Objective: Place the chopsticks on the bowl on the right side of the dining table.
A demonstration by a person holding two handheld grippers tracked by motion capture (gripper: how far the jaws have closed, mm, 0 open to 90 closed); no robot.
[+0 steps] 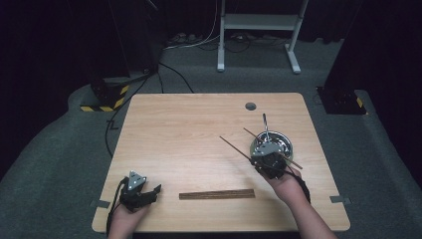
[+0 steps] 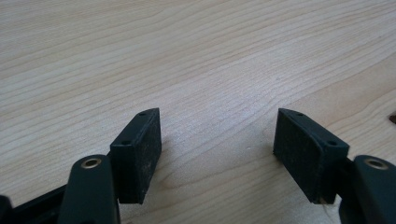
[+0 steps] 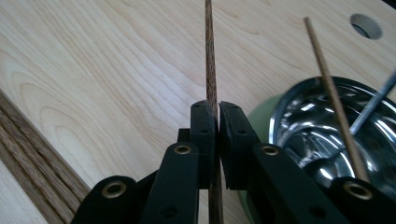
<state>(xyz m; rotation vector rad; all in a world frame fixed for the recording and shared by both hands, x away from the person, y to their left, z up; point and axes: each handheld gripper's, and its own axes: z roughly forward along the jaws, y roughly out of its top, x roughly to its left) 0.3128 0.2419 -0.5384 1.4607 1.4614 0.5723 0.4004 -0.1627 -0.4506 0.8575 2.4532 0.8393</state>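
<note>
chopstick clamped near its middle between the fingers of the right gripper, held off the desk just beside the metal bowl; gripped mid-length, probably so neither end droops or swings. second chopstick lying across the bowl's rim with a metal utensil standing in it, likely parked there to be taken one at a time. dark wooden rest lying flat at the near edge, seemingly the landing spot for the pair. left gripper resting low near the desk's near left corner, fingers wide apart with nothing between them, kept out of the way and ready to steady something.
</note>
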